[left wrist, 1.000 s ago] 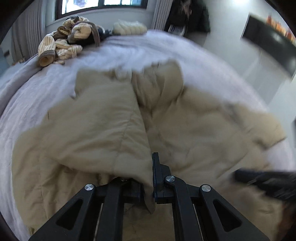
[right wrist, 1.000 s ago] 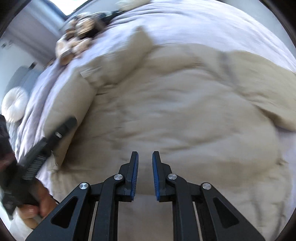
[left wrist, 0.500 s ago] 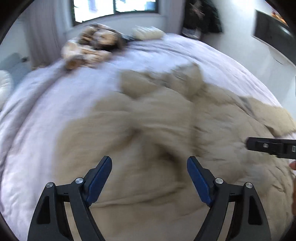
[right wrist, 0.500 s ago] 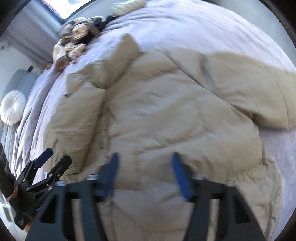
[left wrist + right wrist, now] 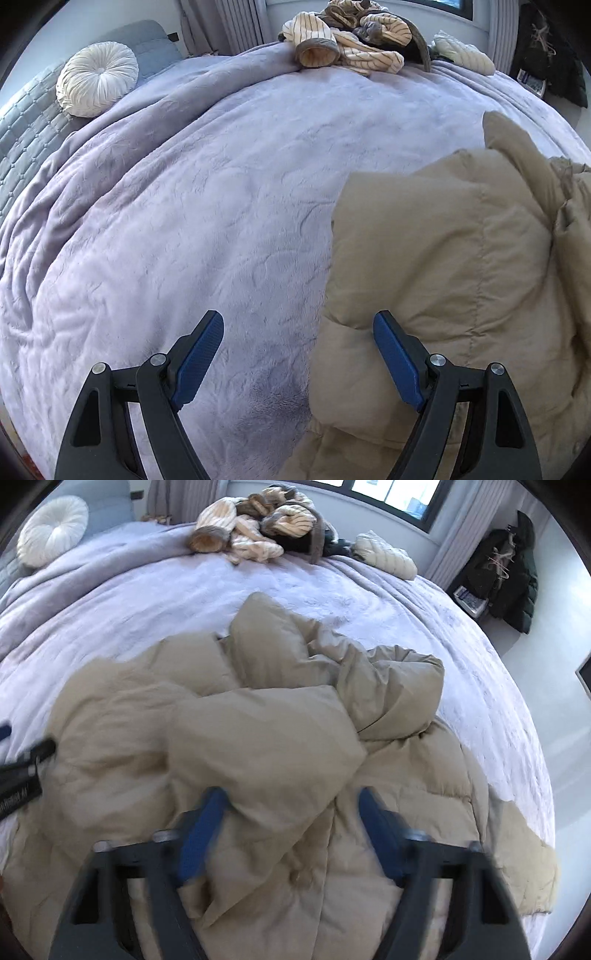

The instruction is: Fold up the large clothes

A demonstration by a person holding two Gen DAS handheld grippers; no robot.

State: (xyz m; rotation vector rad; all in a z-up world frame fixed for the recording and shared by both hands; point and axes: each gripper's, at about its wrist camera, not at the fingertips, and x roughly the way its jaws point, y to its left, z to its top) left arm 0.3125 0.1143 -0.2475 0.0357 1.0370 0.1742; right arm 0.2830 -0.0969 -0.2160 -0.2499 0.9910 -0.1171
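Note:
A large beige padded jacket (image 5: pixel 280 746) lies crumpled on the lilac bed cover (image 5: pixel 192 206), with one sleeve folded across its body. My right gripper (image 5: pixel 291 827) hovers over the jacket's near part, blurred by motion. Its jaws are closing, with a puffy fold of the jacket between them and no firm pinch visible. My left gripper (image 5: pixel 299 354) stands open at the jacket's (image 5: pixel 450 280) left edge, holding nothing. One of its fingers is over the cover, the other over the jacket's rim. The left gripper (image 5: pixel 22 768) also shows at the left edge of the right wrist view.
A heap of striped clothes (image 5: pixel 351 40) lies at the bed's far edge, with a cream quilted garment (image 5: pixel 384 554) beside it. A round white cushion (image 5: pixel 96 81) rests at the far left. Dark coats (image 5: pixel 509 568) hang by the wall at right.
My left gripper let go of the jacket's edge, opened wide and swung left over the bed cover. My right gripper opened from nearly shut and shifted across the jacket; a sleeve now lies folded over it.

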